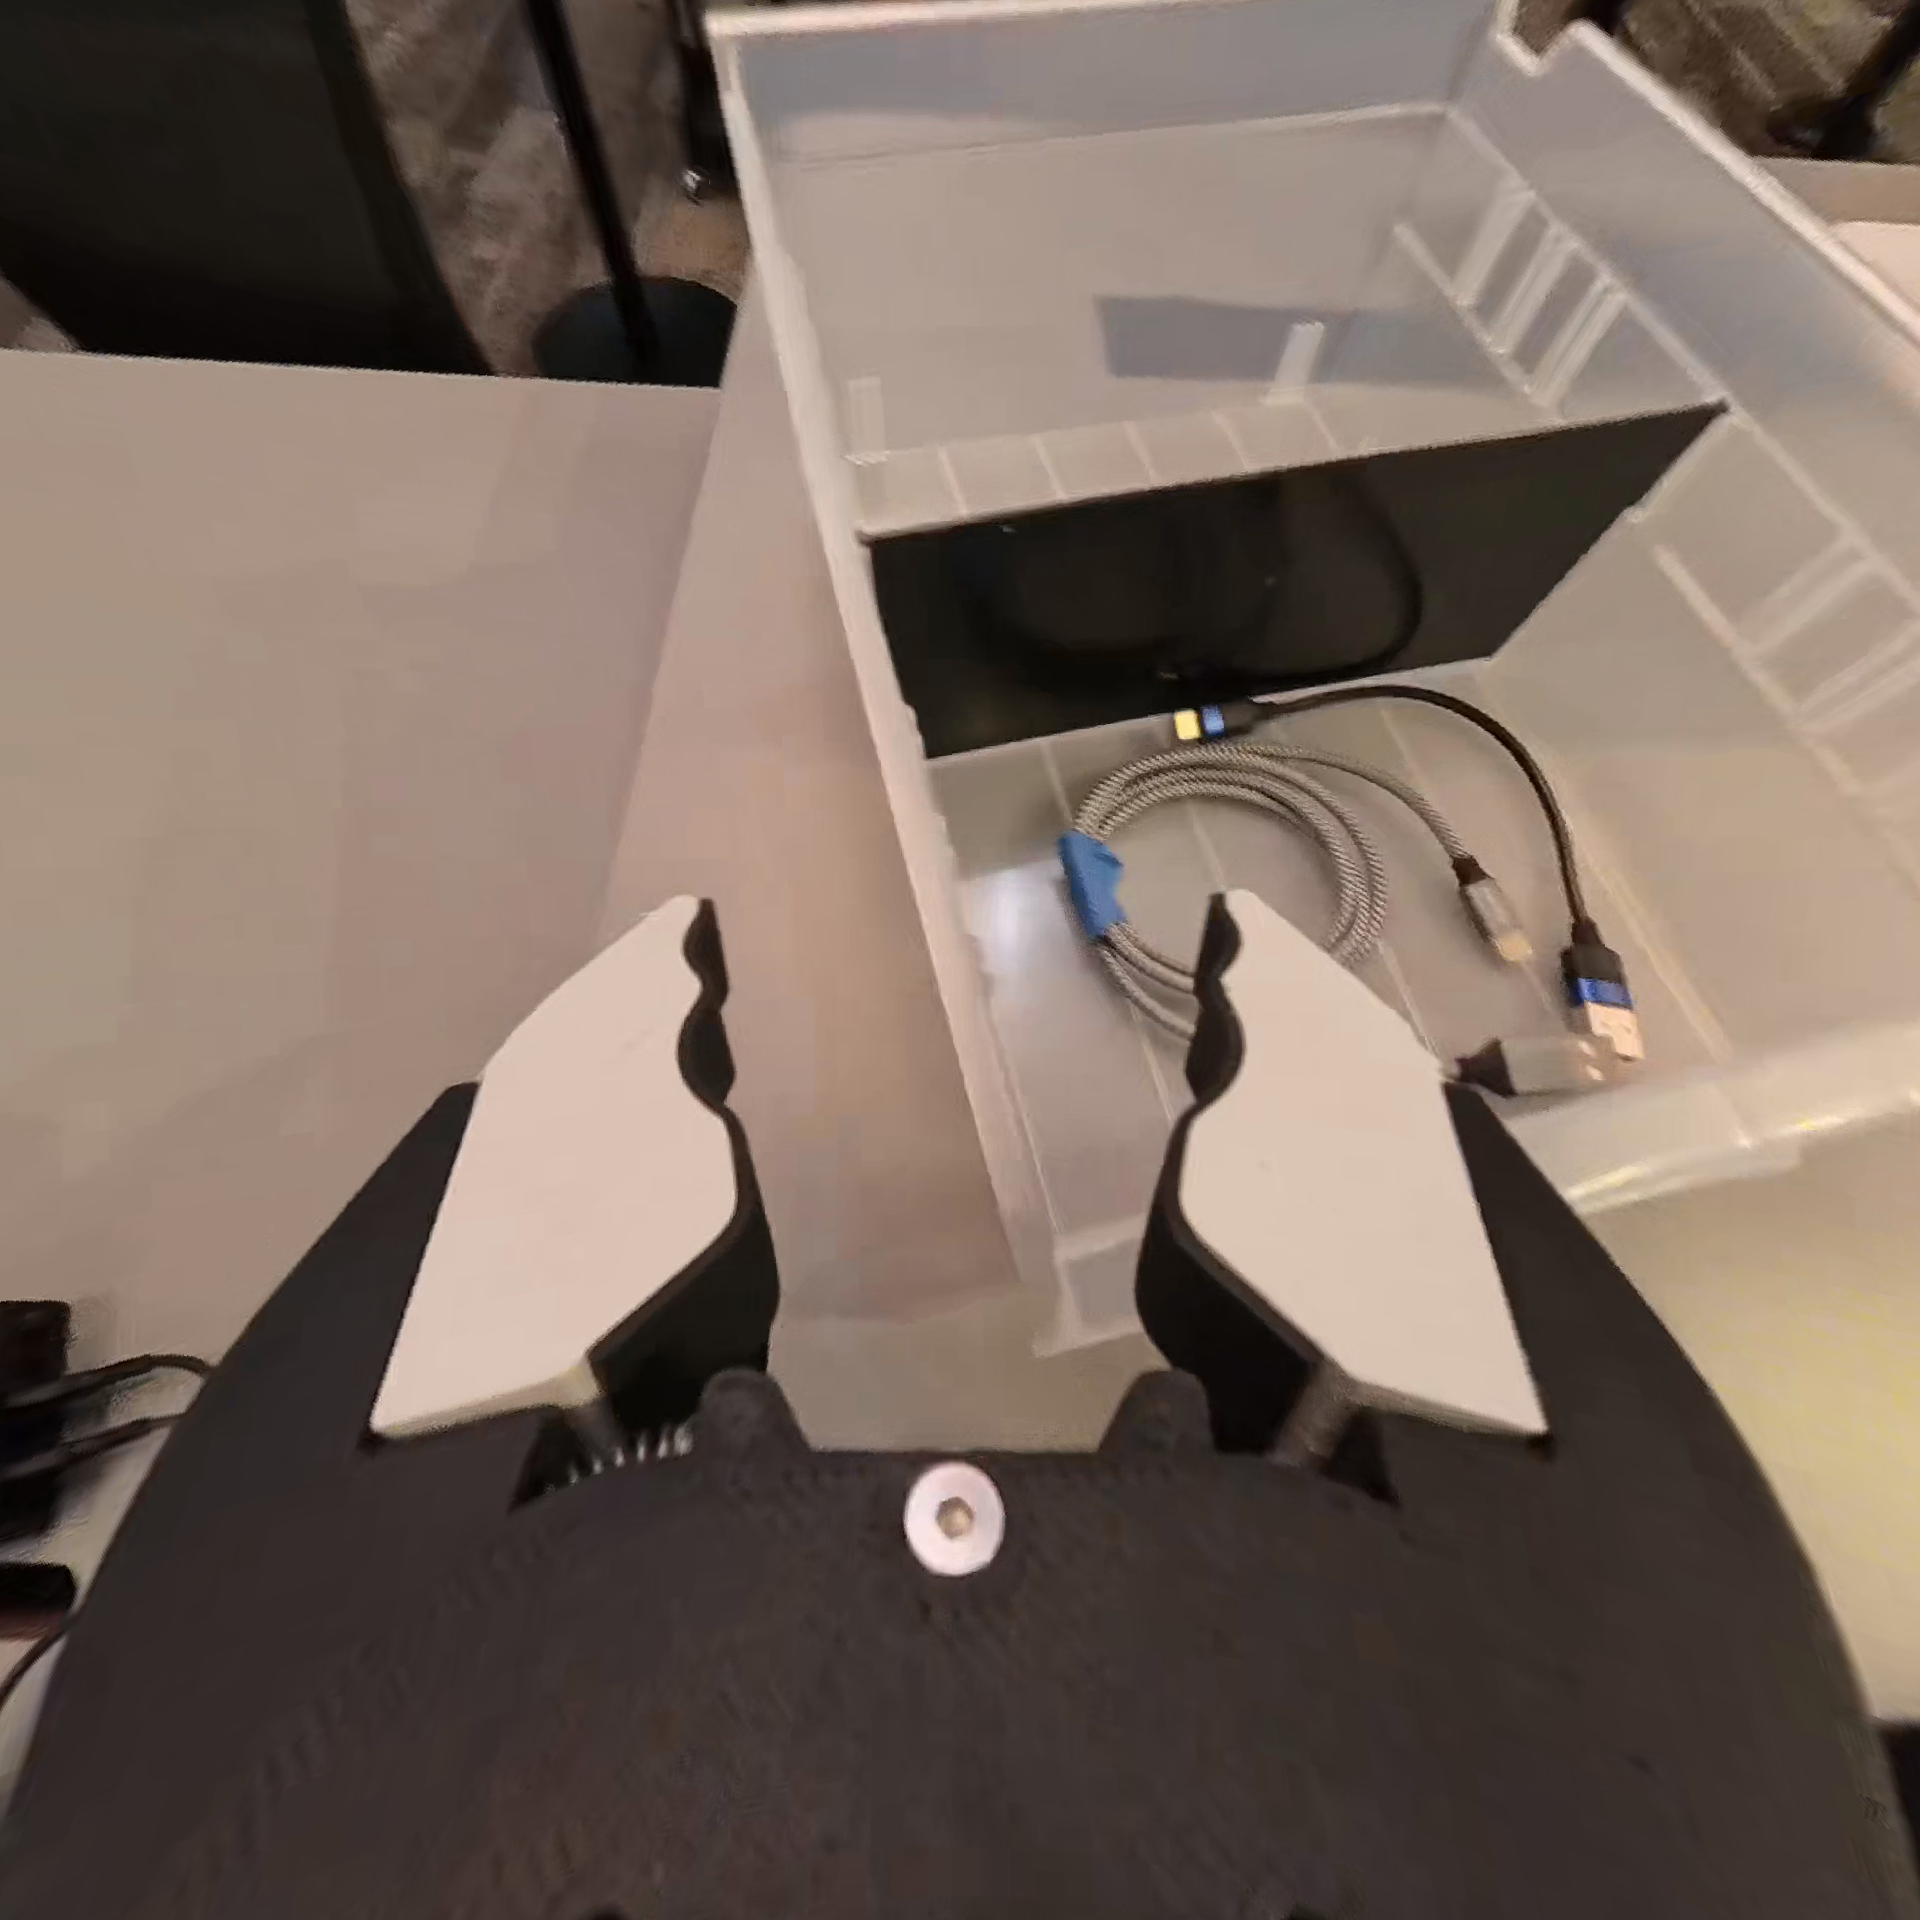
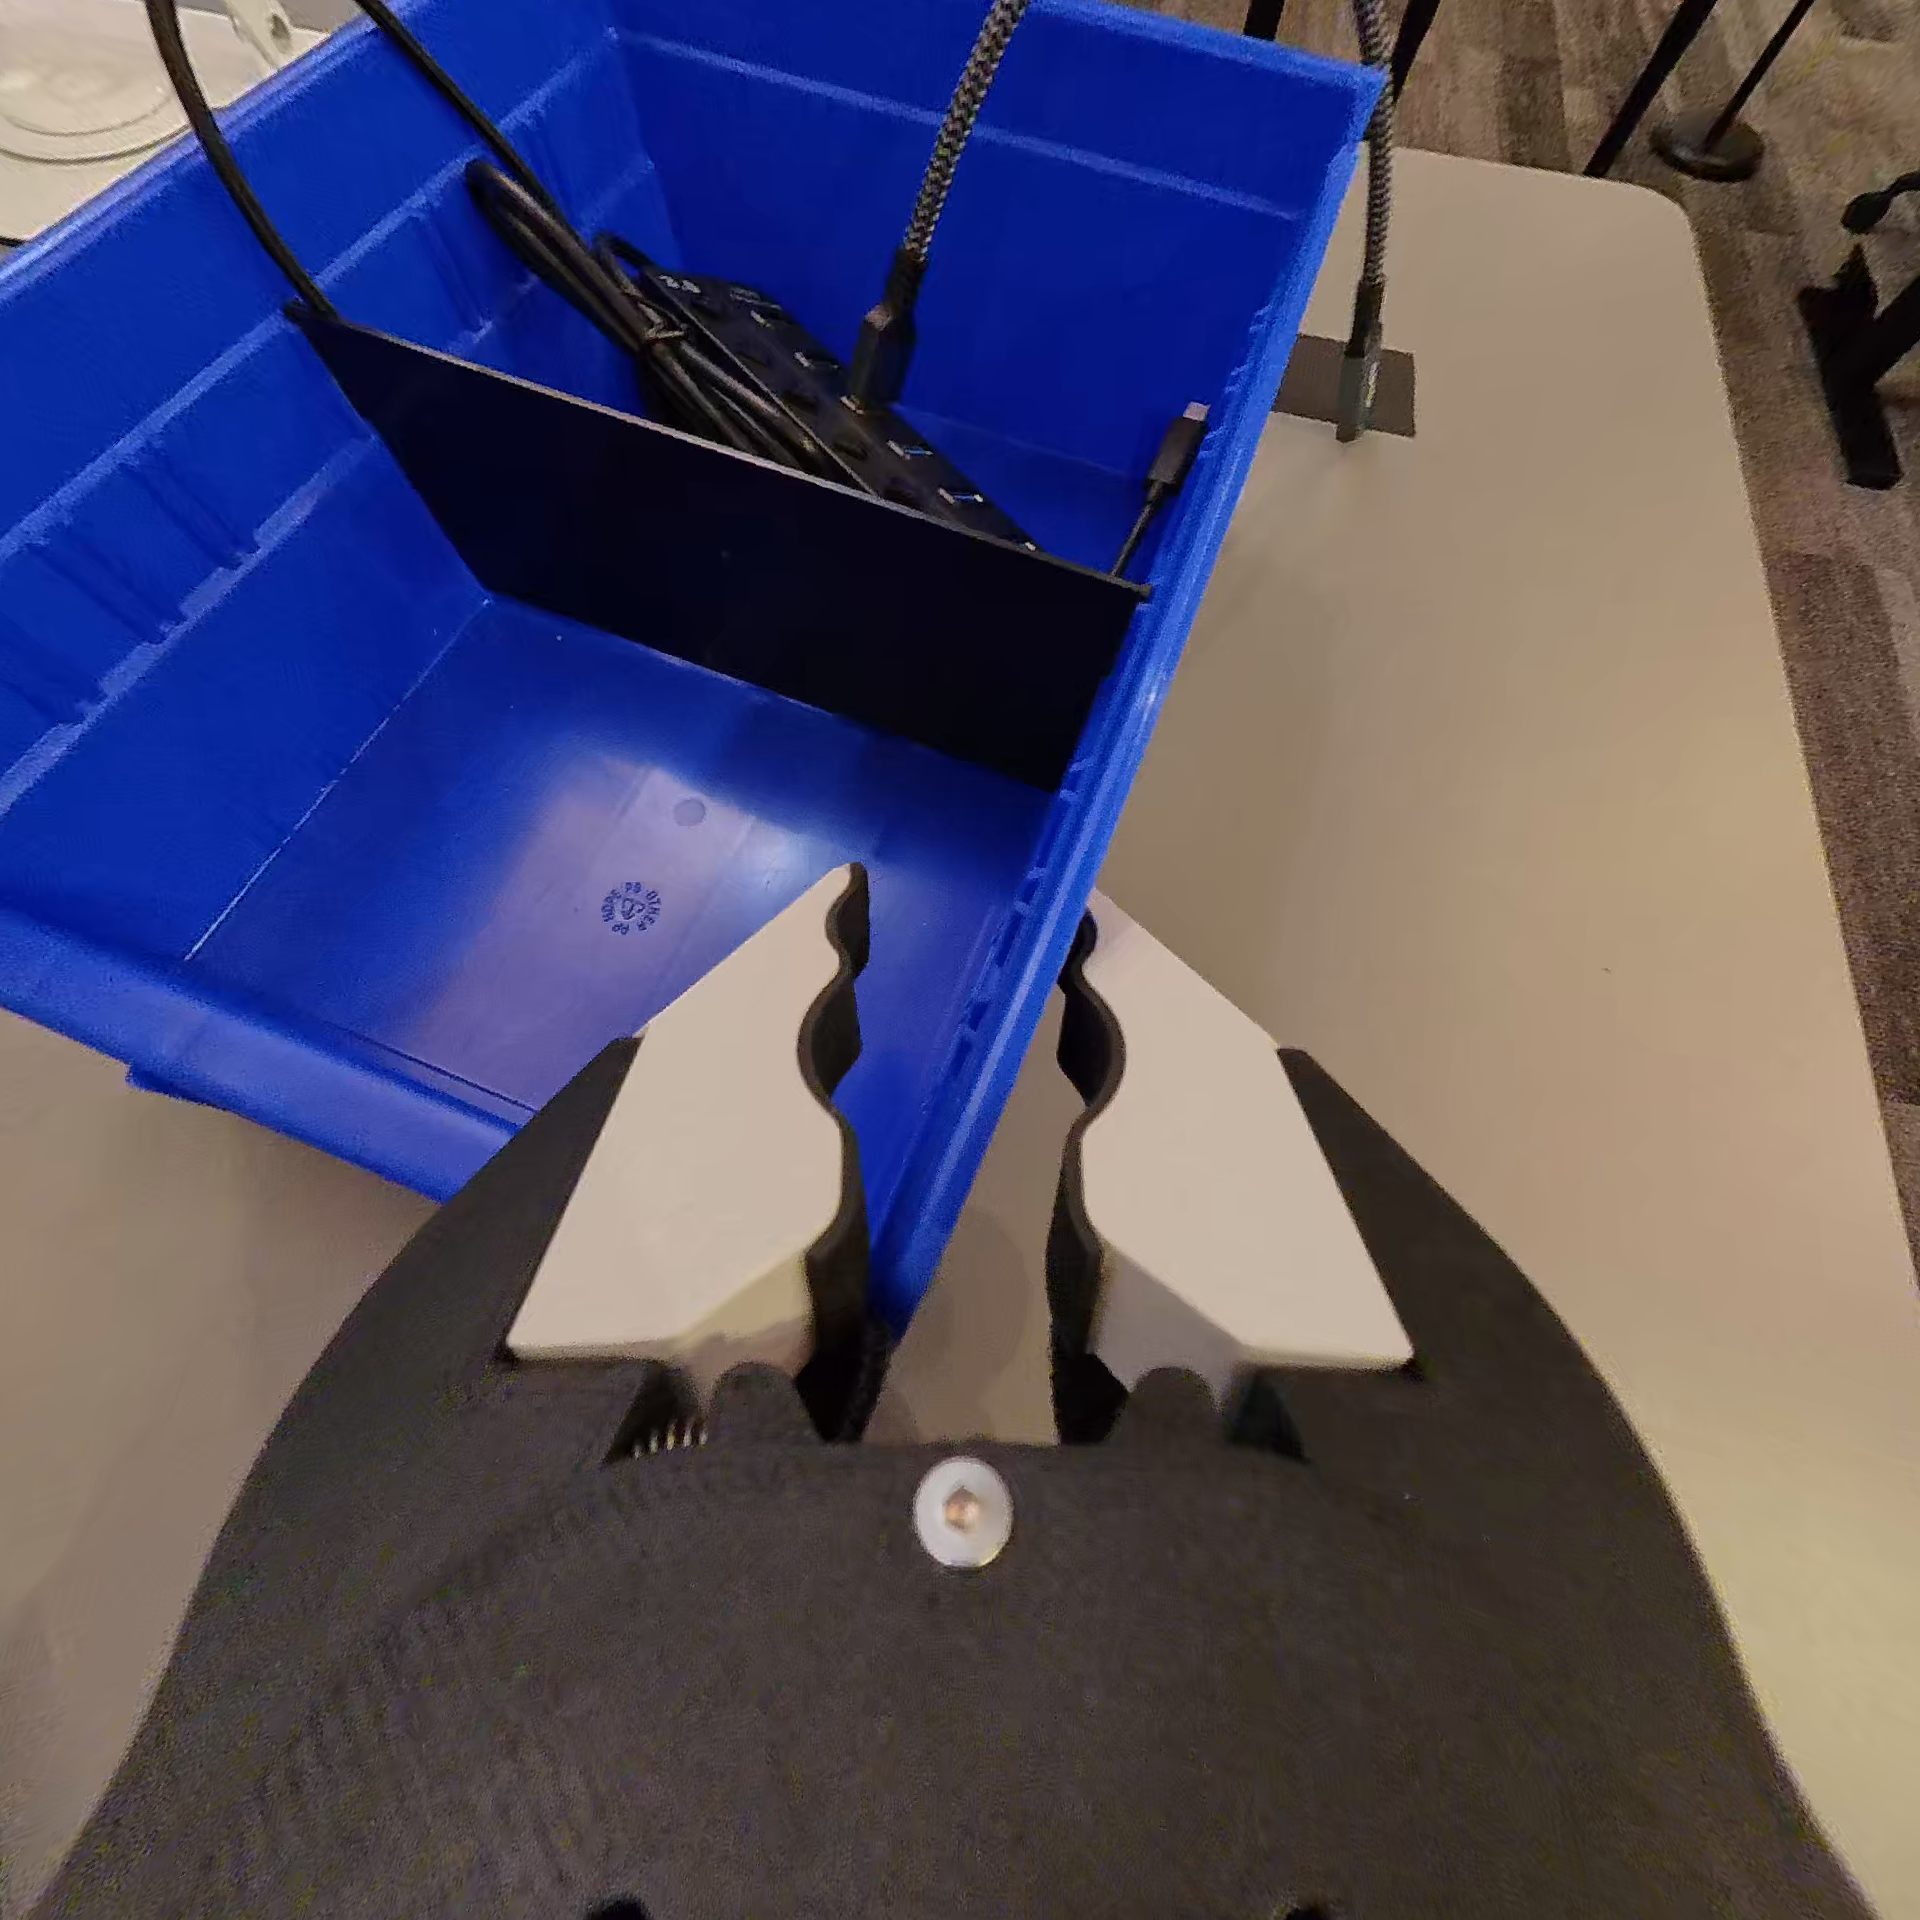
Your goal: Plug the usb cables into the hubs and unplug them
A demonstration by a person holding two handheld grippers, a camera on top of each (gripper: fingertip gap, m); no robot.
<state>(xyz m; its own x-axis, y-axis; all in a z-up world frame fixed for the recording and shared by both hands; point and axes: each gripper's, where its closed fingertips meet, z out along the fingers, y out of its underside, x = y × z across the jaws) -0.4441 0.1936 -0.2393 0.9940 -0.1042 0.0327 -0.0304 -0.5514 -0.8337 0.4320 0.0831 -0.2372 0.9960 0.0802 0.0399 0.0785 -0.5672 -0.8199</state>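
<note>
The left hand-held gripper [image 1: 961,914] is spread wide and empty, its white fingers [image 1: 613,1122] hovering above the pale worktop [image 1: 312,675] at the near left wall of a clear plastic bin [image 1: 1714,582]; nothing lies between the jaws. A black divider [image 1: 1195,571] crosses that bin, and in the near compartment lies a coiled grey braided cable [image 1: 1247,831] bound with a blue tie [image 1: 1091,878], with its silver plug [image 1: 1538,1065] near the front. Beside it a black cable [image 1: 1538,790] ends in a black and blue USB plug [image 1: 1605,997], just beside the silver one. The right hand-held gripper [image 2: 961,904] is parted more narrowly, also holding nothing, and straddles the right wall of a blue bin [image 2: 1226,540], one finger over the inside and one outside; whether either pad touches the wall cannot be told. Behind a dark divider [image 2: 727,561] in the blue bin, a black USB hub [image 2: 831,416] lies slanted in the far compartment. A braided cable [image 2: 935,177] comes down from above with its plug [image 2: 883,348] at the hub's ports, and a loose black connector [image 2: 1179,447] leans by the right wall.
</note>
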